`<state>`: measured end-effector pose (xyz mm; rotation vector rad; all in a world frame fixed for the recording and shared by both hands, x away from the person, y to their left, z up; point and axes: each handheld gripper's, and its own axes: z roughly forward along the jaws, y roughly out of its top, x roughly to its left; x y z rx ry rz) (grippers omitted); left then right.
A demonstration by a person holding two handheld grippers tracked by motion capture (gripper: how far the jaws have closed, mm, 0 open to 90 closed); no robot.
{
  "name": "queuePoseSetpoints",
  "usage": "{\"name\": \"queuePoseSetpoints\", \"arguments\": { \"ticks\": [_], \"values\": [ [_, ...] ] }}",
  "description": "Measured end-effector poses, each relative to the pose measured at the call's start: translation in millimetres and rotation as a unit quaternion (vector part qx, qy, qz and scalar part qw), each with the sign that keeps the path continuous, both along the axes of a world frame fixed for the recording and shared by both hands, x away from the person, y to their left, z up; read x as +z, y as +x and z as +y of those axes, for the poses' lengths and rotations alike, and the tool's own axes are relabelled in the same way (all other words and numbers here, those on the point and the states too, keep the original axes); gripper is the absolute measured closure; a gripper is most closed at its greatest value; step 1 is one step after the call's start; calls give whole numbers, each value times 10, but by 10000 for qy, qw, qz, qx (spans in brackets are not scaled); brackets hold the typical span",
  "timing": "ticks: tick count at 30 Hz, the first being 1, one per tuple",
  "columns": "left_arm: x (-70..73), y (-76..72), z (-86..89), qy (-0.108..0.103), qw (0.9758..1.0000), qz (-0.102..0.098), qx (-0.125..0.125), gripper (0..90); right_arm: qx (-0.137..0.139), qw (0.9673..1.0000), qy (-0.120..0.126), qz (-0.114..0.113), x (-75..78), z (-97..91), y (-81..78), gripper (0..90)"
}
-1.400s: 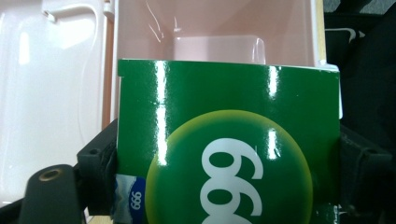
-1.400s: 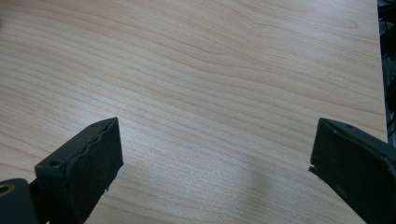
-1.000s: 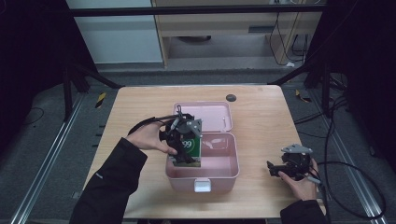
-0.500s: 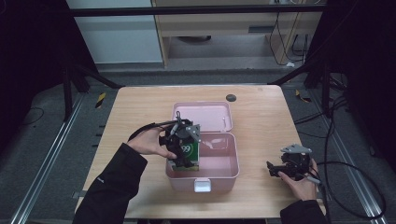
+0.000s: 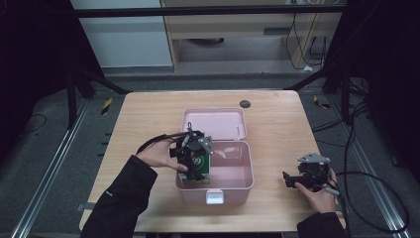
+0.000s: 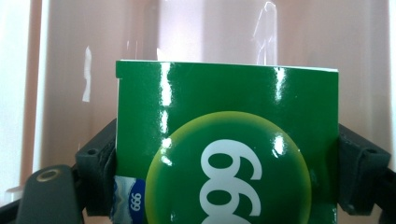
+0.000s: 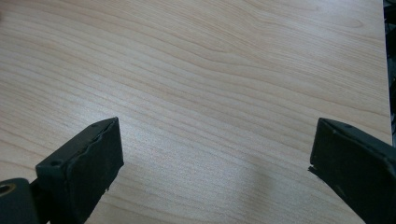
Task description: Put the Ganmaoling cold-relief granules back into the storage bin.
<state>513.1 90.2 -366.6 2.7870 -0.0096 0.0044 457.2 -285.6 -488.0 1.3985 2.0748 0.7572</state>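
Note:
My left gripper (image 5: 194, 161) is shut on a glossy green box (image 5: 200, 166) with a yellow-green disc and white numerals on its face. It holds the box upright over the left end of an open pink plastic case (image 5: 241, 179), the box's lower part down inside the case. In the left gripper view both black jaws press on the sides of the green box (image 6: 226, 144), and the pink case's inner wall (image 6: 210, 32) rises behind it. My right gripper (image 5: 297, 179) rests low at the table's right, open, with only bare wood between its jaws (image 7: 210, 154).
The case's lid (image 5: 214, 123) lies folded back flat toward the far side. A small dark disc (image 5: 244, 103) sits near the table's far edge (image 5: 213, 92). Cables trail from both grippers; the right one runs off the table's right side.
My left gripper has sunk with the green box, bringing it lower into the pink case. The right gripper has stayed put.

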Motion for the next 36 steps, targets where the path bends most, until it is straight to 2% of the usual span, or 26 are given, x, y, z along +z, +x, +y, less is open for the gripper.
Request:
{"name": "queuePoseSetpoints", "arguments": {
  "ticks": [7,12,20,29,30,31,33,36],
  "values": [
    [-60,2,-8,-76,10000,62,16,146,11,10000,-4,-10,5,-2,-3,28],
    [-146,12,26,54,10000,24,51,145,14,10000,-12,17,1,3,0,28],
    [-179,11,11,40,10000,3,64,141,27,10000,-9,13,2,3,-2,28],
    [-288,15,46,49,9999,-25,162,107,24,10000,-14,25,2,3,1,24],
    [-226,8,61,-138,9997,-17,178,79,31,10000,-7,18,1,4,2,24],
    [-182,2,75,-265,9995,-4,173,103,27,10000,-7,16,2,4,2,24],
    [-102,-14,100,-431,9988,-45,220,111,40,10000,-8,8,3,4,2,24],
    [8,-34,137,-371,9988,-246,206,110,43,10000,-8,10,3,5,2,24]
  ]
}}
